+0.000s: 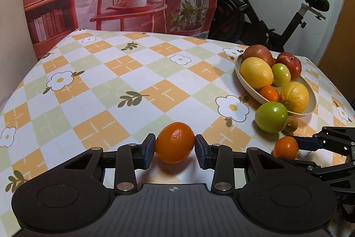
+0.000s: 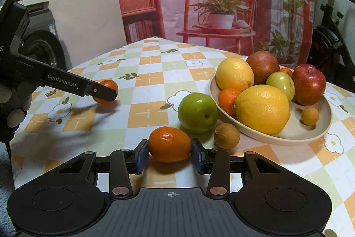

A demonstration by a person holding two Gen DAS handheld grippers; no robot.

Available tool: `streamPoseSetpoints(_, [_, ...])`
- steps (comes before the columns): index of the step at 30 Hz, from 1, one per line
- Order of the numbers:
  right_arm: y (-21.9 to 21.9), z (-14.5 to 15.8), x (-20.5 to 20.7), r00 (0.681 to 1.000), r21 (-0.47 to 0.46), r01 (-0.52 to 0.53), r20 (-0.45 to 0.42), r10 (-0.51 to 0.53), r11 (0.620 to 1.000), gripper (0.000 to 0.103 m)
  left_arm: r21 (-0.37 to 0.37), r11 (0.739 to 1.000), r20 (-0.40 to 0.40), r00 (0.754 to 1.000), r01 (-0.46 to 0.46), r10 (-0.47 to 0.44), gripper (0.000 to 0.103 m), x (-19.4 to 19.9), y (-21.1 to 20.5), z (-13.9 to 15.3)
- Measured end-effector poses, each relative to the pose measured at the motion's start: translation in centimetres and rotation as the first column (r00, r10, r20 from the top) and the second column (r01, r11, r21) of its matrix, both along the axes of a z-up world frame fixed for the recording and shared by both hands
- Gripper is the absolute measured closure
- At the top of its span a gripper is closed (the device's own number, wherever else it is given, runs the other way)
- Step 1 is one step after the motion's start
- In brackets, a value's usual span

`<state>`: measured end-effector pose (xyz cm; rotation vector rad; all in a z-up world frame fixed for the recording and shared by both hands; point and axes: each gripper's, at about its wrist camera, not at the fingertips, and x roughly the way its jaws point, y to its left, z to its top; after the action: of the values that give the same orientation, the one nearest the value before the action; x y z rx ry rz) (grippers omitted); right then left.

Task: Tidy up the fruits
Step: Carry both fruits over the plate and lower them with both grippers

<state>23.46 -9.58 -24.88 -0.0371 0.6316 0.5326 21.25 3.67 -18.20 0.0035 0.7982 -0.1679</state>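
Left wrist view shows my left tongs [image 1: 174,149] clamped on one mandarin [image 1: 174,142], my right tongs [image 2: 170,152] on another [image 2: 169,144], bowl [image 2: 319,134] mostly filled, green apple [image 2: 197,112] and brown fruit [image 2: 226,136] waiting on bench [image 2: 150,79].

Matte black on both my grippers

My left gripper [image 2: 105,93] carries white "GenRobot.AI" lettering; my right gripper [image 2: 169,156] has blue-faced pads [image 2: 142,158], silver pivot screws, a ribbed deck with a crosshair mark.
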Motion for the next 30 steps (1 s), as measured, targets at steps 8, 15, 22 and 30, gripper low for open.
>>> streamPoseSetpoints(8, [-0.9, 0.5, -0.6, 1.0, 0.031, 0.019, 0.023, -0.02, 0.999, 0.065, 0.012, 0.999, 0.02, 0.999, 0.043, -0.043, 0.062, -0.6, -1.6, 1.1])
streamPoseSetpoints(15, [-3.3, 2.1, -0.9, 0.998, 0.08, 0.045, 0.032, -0.048, 0.996, 0.065, 0.015, 0.993, 0.06, 0.992, 0.114, -0.114, 0.062, -0.5, -4.2, 3.2])
streamPoseSetpoints(22, [-7.0, 4.7, 0.1, 0.988, 0.094, 0.112, 0.094, -0.121, 0.989, 0.065, 0.02, 0.98, 0.114, 0.974, 0.196, -0.197, 0.062, 1.6, -7.9, 5.8])
streamPoseSetpoints(30, [-11.1, 7.3, 2.4, 0.96, 0.058, 0.212, 0.173, -0.219, 0.975, 0.065, 0.023, 0.964, 0.185, 0.947, 0.264, -0.264, 0.062, 4.2, -12.2, 8.3])
